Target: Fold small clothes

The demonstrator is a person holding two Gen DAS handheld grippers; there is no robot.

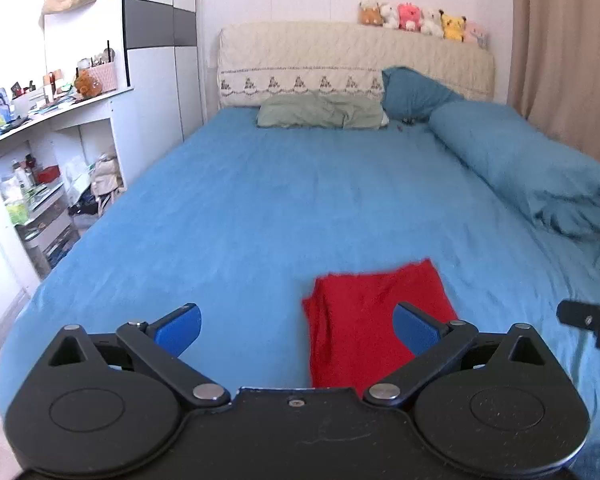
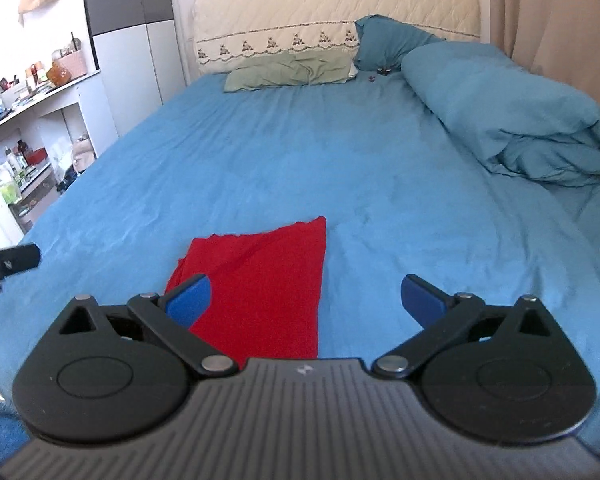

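A small red garment (image 1: 364,320) lies folded in a narrow rectangle on the blue bedsheet (image 1: 260,216) near the bed's foot; it also shows in the right wrist view (image 2: 264,280). My left gripper (image 1: 298,330) is open and empty, above the sheet, its right finger over the garment's right part. My right gripper (image 2: 306,300) is open and empty, its left finger over the garment's left edge. Each gripper's black tip shows at the edge of the other's view: the right one (image 1: 588,320) and the left one (image 2: 8,264).
A rolled blue duvet (image 1: 532,168) lies along the bed's right side. Green (image 1: 320,114) and blue (image 1: 412,90) pillows lean at the cream headboard (image 1: 340,60), with plush toys (image 1: 420,20) on top. Cluttered white shelves (image 1: 40,168) stand left of the bed; a beige curtain (image 1: 568,48) hangs right.
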